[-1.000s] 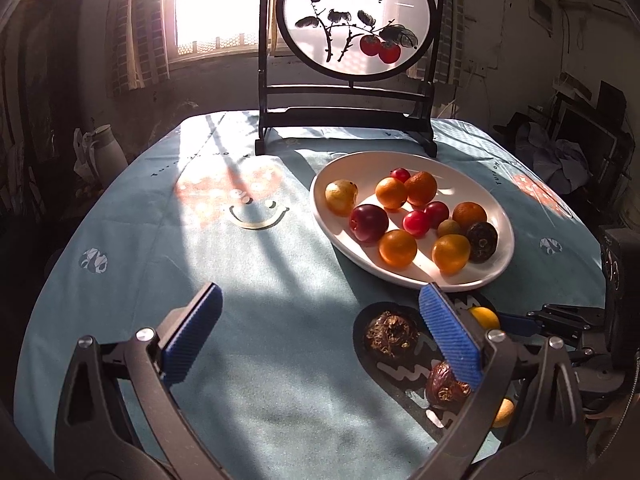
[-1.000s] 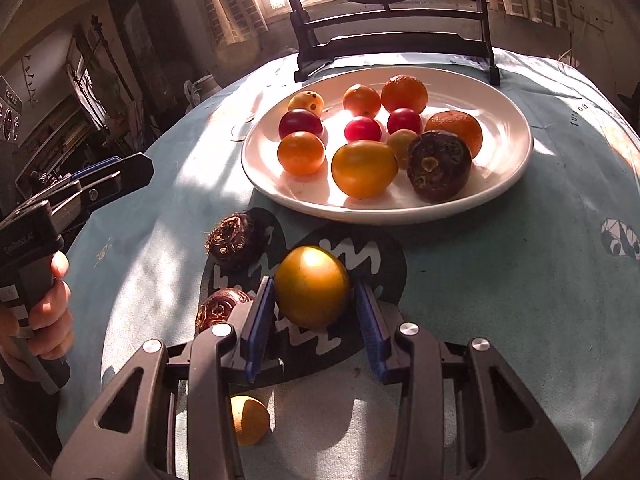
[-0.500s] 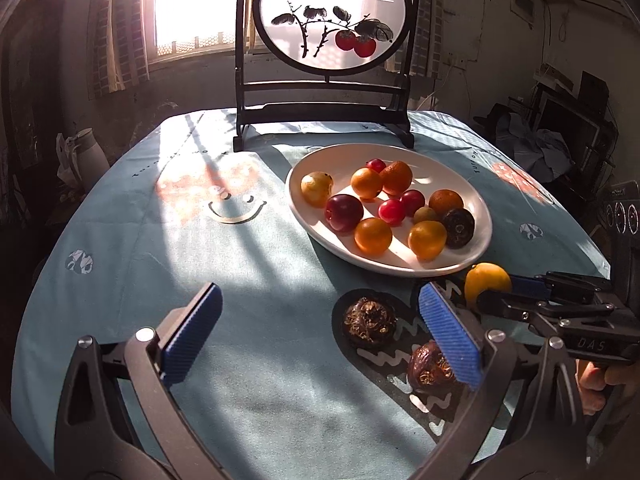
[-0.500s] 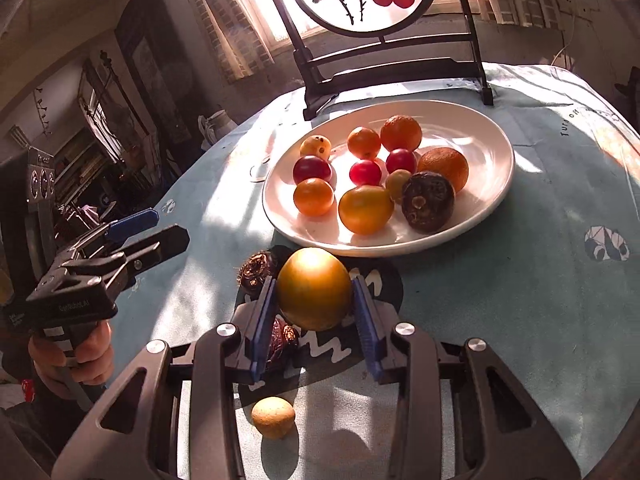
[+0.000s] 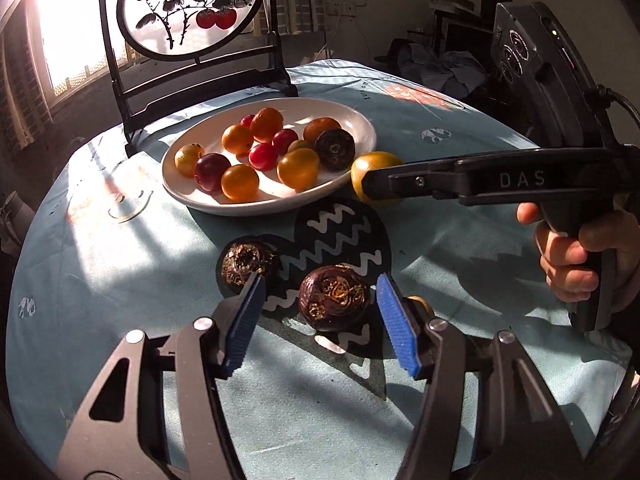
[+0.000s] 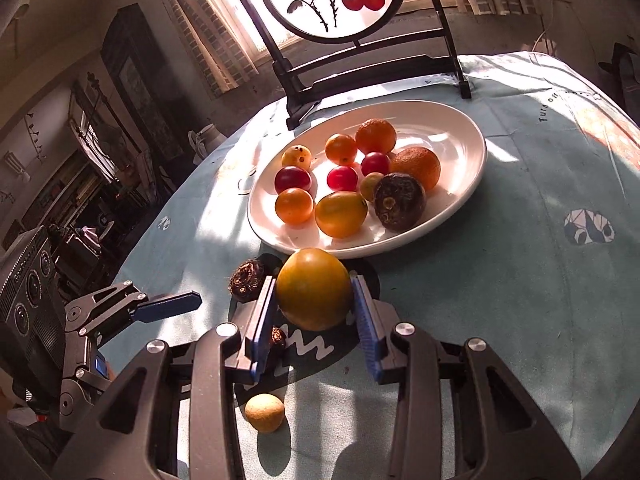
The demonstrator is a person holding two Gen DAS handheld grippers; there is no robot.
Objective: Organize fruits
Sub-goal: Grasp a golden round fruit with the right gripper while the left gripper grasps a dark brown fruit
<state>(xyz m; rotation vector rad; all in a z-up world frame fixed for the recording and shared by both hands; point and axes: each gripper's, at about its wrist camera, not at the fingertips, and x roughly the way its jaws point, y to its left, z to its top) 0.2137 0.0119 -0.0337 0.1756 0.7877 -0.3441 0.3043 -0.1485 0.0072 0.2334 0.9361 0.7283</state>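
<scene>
1. Round bench (image 5: 120, 280) under a pale blue cloth, sunlit from a window behind; a framed round painted screen (image 5: 192, 8) stands at the far edge.
2. White plate (image 6: 460, 128) sits on the far half of the bench, in front of the screen. It holds orange, red and yellow fruits and one dark fruit (image 6: 399, 201).
3. Right tool (image 6: 314, 316): blue pads pressed on both sides of a yellow fruit (image 6: 314, 288), pinching it. The fruit is just beside the plate's near rim; whether it is clear of the cloth, cannot tell.
4. Left tool (image 5: 320, 320): fingers spread, apart from any fruit. A dark brown fruit (image 5: 335, 298) lies on the cloth between them, on a black patch with white zigzags.
5. A second dark fruit (image 5: 245, 261) lies on the cloth beside the left finger's tip.
6. A small tan fruit (image 6: 264, 412) lies nearer the bench's near edge, under the right tool.
7. A hand (image 5: 580, 256) grips the right tool's handle.
</scene>
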